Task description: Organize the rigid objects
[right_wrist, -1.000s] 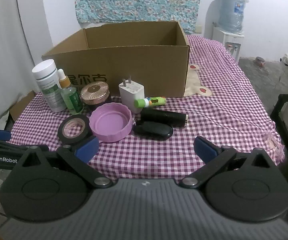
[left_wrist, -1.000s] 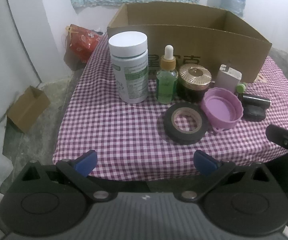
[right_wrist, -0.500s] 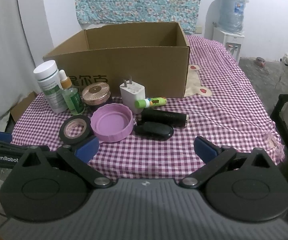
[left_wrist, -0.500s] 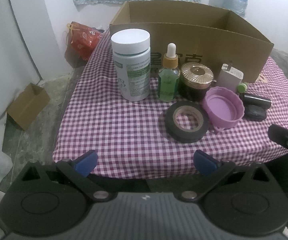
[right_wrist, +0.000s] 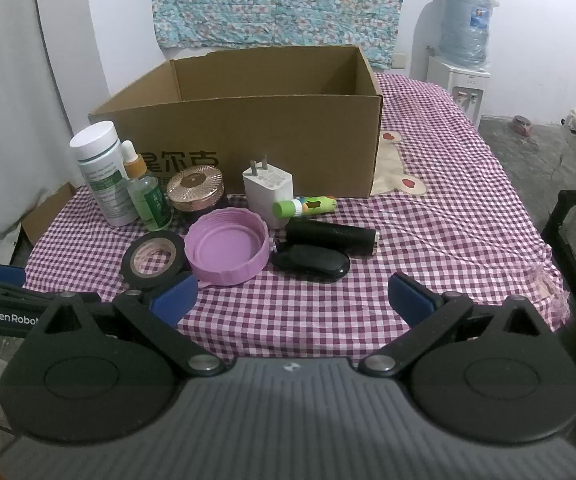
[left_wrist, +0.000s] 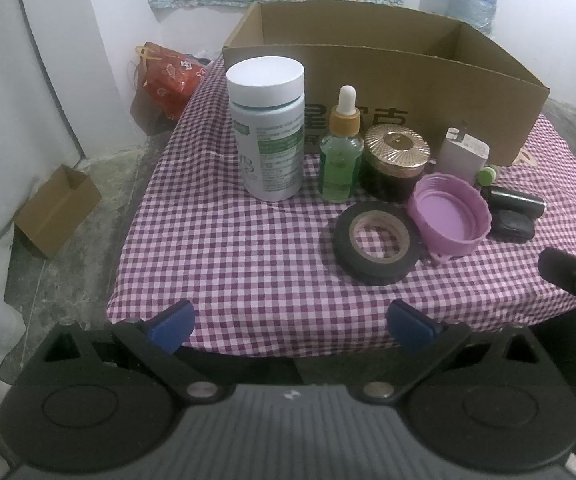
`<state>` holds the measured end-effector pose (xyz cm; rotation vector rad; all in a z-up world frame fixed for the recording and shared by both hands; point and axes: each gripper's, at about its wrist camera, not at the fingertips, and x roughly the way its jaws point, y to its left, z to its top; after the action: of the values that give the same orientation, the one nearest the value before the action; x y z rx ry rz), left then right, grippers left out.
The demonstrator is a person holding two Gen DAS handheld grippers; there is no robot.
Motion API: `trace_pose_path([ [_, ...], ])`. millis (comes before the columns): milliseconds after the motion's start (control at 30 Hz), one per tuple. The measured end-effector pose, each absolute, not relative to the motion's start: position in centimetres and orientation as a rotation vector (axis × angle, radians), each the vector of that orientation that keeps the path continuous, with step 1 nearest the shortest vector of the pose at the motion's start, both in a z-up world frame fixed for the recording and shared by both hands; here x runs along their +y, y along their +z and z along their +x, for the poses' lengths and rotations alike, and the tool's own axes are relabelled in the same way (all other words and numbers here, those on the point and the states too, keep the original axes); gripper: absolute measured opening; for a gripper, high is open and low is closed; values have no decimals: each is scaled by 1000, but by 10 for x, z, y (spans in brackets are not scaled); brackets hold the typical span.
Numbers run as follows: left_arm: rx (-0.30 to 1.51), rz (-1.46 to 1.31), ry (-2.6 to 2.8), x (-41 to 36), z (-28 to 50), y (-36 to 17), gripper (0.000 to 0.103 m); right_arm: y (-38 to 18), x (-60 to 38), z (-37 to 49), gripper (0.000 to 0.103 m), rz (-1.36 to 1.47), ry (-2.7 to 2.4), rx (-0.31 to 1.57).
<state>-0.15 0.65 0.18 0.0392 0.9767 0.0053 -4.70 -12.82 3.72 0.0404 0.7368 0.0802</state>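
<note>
Both claws are held spread and empty at the near edge of the desk (right_wrist: 448, 240), which is covered in a purple checked cloth. The left claw (left_wrist: 290, 322) is seen over the near left corner; the right claw (right_wrist: 292, 298) sits over the near edge, right of the object cluster.

An open cardboard box (right_wrist: 256, 136) stands at the back. Along its front wall, a row is formed by a white pill bottle (left_wrist: 266, 132), a green dropper bottle (left_wrist: 341, 152), a gold-lidded jar (left_wrist: 396, 162) and a white charger (right_wrist: 268, 192). A green glue stick (right_wrist: 304, 206) lies just beside the charger. Nearer the edge, a black tape roll (left_wrist: 376, 242) is found touching an upturned purple lid (right_wrist: 228, 250), with a black cylinder (right_wrist: 332, 236) and a black oval case (right_wrist: 312, 262) to the right, close together.

Bare cloth is left open on the right half of the desk and along the left front strip.
</note>
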Motion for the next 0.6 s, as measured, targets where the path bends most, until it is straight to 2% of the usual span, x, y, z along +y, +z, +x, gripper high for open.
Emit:
trace_pose_path([
  [600, 982, 47, 10, 7, -2, 1, 103, 34, -126, -47, 102, 41, 90, 745],
])
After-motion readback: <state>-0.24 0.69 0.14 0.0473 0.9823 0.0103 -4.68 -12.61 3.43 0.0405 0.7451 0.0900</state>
